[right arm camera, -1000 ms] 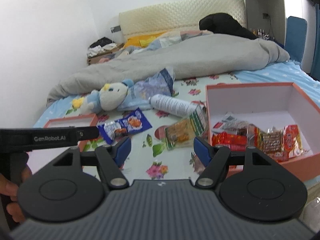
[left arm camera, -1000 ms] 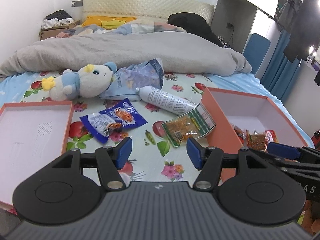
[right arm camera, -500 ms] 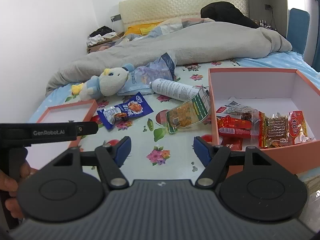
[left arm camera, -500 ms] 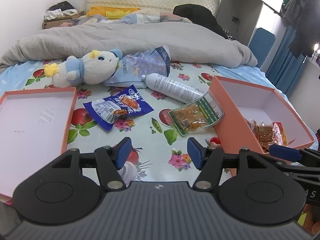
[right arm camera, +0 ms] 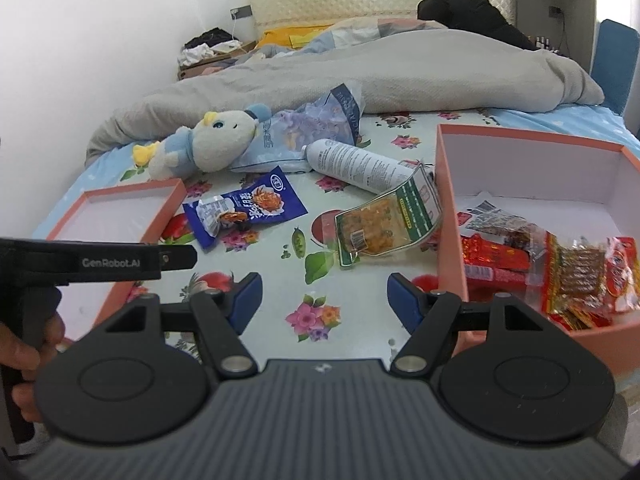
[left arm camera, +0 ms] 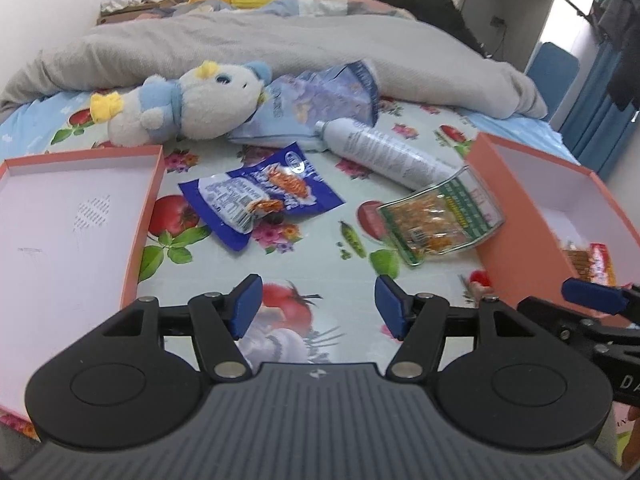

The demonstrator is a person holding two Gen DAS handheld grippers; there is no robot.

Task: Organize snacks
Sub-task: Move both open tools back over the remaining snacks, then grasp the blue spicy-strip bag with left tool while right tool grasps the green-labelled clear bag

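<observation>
Both units had advanced over the last second toward the loose snacks; the left gripper [left arm camera: 318,308] and right gripper [right arm camera: 324,300] stood wide open, holding nothing; the blue packet [left arm camera: 260,196] lay at 11 o'clock of the left gripper; the green-edged packet [right arm camera: 386,222] leaned against the orange box [right arm camera: 450,216] at 1 o'clock of the right gripper; a pickup appeared imminent.

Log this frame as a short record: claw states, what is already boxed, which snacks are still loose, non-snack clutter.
left claw: open, holds nothing
right claw: open, holds nothing
deep orange cardboard box: holds red and clear snack packets
shallow orange box lid: holds nothing
loose snacks: blue foil snack packet; clear green-labelled snack pouch, leaning against the box
clutter: white cylindrical spray can; white and blue plush toy
</observation>
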